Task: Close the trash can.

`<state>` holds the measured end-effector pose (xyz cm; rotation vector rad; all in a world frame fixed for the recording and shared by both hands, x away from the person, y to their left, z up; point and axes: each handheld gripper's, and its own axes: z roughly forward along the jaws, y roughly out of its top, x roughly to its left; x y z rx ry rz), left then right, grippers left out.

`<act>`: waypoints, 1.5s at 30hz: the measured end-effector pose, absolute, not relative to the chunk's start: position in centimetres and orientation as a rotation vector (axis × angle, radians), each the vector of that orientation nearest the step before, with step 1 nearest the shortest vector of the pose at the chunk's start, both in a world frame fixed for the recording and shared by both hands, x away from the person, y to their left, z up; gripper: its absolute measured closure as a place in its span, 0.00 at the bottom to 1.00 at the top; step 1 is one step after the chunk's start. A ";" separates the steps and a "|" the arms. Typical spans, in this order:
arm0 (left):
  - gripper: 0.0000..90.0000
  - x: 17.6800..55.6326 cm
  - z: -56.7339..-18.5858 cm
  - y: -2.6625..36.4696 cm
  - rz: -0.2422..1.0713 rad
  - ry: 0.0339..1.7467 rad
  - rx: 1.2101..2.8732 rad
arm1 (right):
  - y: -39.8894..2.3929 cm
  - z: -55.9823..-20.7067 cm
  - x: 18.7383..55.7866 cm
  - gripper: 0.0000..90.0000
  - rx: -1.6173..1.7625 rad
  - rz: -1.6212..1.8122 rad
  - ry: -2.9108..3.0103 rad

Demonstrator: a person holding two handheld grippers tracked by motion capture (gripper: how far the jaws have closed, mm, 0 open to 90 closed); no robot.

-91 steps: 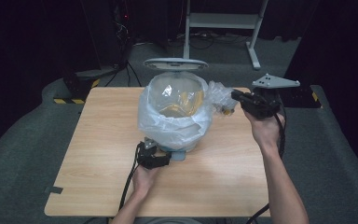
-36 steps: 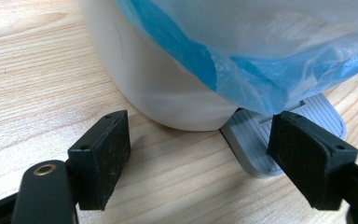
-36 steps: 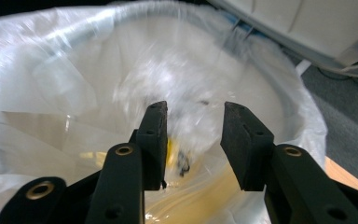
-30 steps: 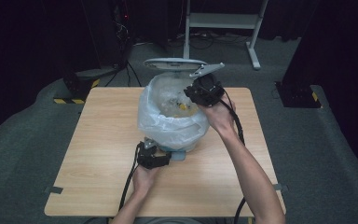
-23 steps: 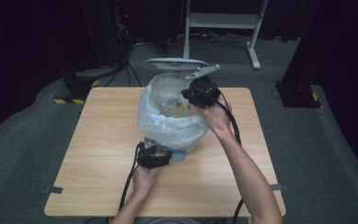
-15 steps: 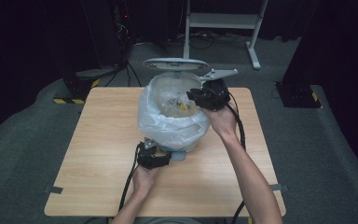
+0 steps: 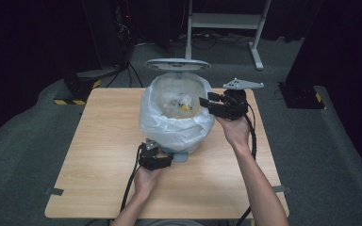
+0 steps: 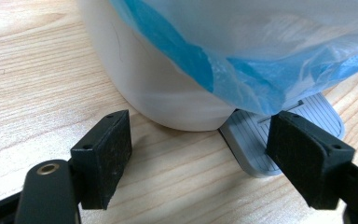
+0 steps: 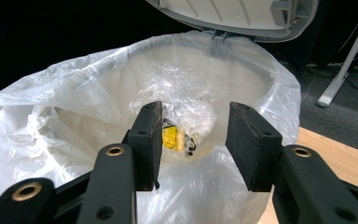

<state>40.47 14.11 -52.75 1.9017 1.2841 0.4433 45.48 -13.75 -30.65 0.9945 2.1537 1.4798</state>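
My right tongs hover just above the rim of the lined bin at the far middle of the table; their jaws have just been opening and nothing is between them. The crumpled wrapper lies inside the bag, light, soft and slippery, so I judge it best pinched at a bunched fold. My left tongs stand spread at the bin's base by the pedal, gripping nothing.

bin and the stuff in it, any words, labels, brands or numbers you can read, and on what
None can be read.
The yellow item inside the bag-lined bin shows dark marks, too small and blurred to read.
The grey pedal bears only ridges, no text.
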 end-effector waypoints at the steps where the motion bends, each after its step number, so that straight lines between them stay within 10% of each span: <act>1: 0.25 40.5 -52.7 14.1 0.442 1.282 1.911 | -13.9 -30.7 45.3 0.61 0.995 1.485 2.148; 45: 0.25 40.6 -52.4 14.3 0.446 1.261 1.965 | -19.4 -34.6 42.2 0.60 1.074 1.557 2.006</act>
